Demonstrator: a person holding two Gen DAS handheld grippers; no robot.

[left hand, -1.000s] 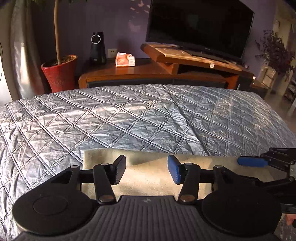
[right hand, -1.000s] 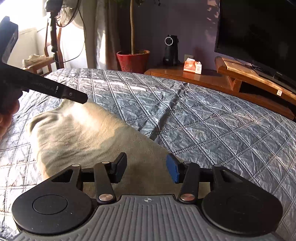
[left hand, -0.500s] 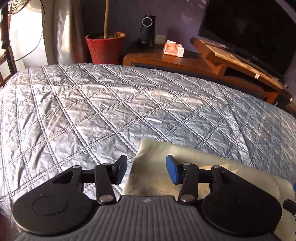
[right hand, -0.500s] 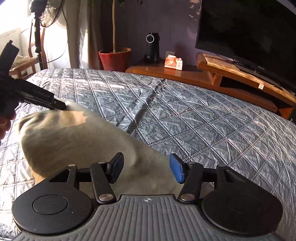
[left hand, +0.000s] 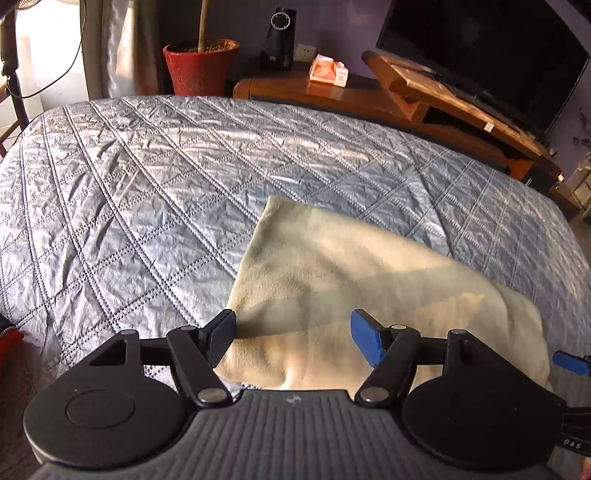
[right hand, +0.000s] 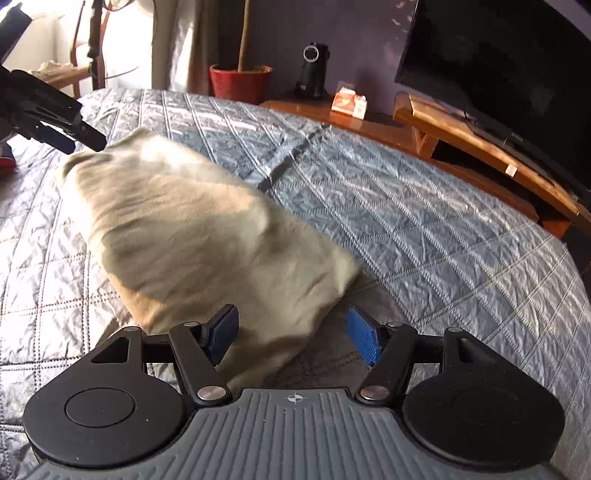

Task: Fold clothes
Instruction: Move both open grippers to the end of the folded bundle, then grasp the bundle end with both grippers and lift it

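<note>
A folded beige cloth [left hand: 351, 280] lies flat on the grey quilted bedspread [left hand: 147, 177]. My left gripper [left hand: 293, 338] hovers over the cloth's near left corner, its jaws opening, and the pads press on nothing. In the right wrist view the same cloth [right hand: 192, 236] stretches away to the upper left. My right gripper [right hand: 291, 336] stands over its near end with jaws opening and no fabric pinched. The left gripper [right hand: 83, 142] shows there just off the cloth's far corner. One blue finger [left hand: 570, 363] of the right gripper peeks in at the left view's right edge.
Beyond the bed's far edge stand a wooden TV stand [left hand: 443, 96] with a dark TV [left hand: 480, 55], a tissue box [left hand: 328, 70], a black device [left hand: 279, 33] and a red plant pot [left hand: 199, 66]. A fan pole [right hand: 94, 40] and a chair stand at the back left.
Both pairs of jaws have widened. My left gripper has drawn back leftward off the cloth's far corner, and the cloth now lies loose. The right gripper has shifted a little toward the cloth's right end.
</note>
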